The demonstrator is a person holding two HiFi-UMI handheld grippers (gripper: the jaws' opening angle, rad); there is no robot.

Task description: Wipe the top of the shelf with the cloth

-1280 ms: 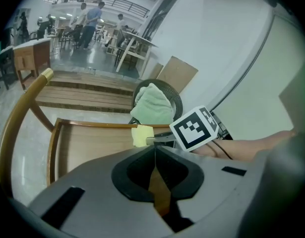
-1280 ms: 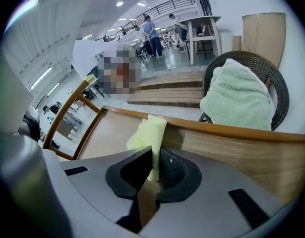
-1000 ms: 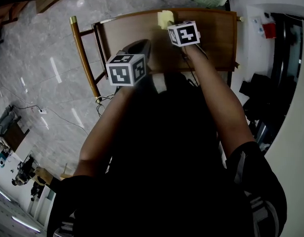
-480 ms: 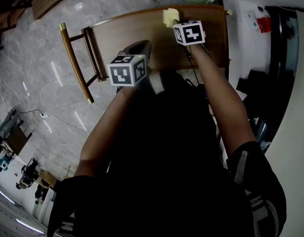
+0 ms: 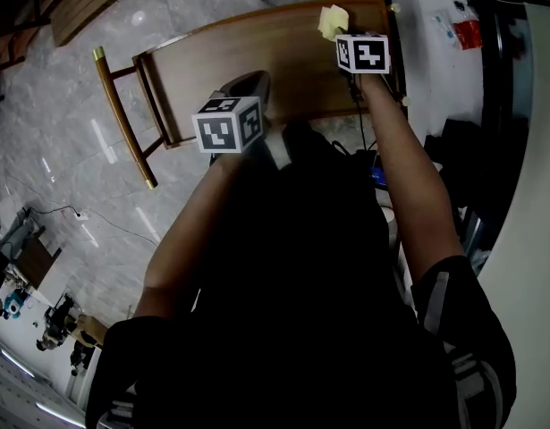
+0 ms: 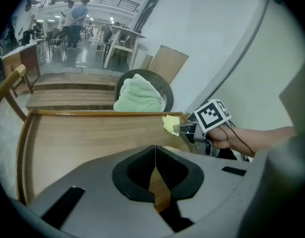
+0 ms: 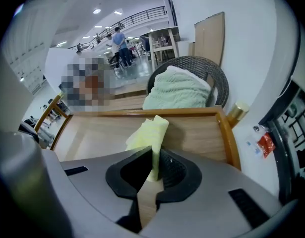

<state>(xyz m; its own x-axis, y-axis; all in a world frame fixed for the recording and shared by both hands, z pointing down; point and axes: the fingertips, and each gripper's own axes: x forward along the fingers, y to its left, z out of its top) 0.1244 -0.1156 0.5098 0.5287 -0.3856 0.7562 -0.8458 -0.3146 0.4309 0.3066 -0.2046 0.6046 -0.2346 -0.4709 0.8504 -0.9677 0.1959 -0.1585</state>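
Wooden shelf top (image 5: pixel 257 61) fills the upper middle of the head view, with a raised lip round its edge. Most of the surface lies bare.

Beyond its far edge, at 12 o'clock, a wicker chair (image 7: pixel 212 76) holds a folded green towel (image 7: pixel 177 95). It is apart from the shelf and appears to play no part in the work.

Right gripper (image 7: pixel 153 165) reaches toward the shelf's far right corner, at about 1 o'clock. Its jaws are clamped on the lower edge of the yellow cloth (image 7: pixel 150 133). The free end of the cloth stands up and forward of the jaws, just short of the far lip. Judgement: the grip low on the cloth leaves a loose pad to drag across the wood, and the corner position suits the end of a wiping stroke. Whether the cloth presses on the wood cannot be told.

Left gripper (image 6: pixel 155 167) hangs above the shelf's near edge, at about 7 o'clock. Its jaws are together with nothing between them. Judgement: it is held back and idle, clear of the wiping path.
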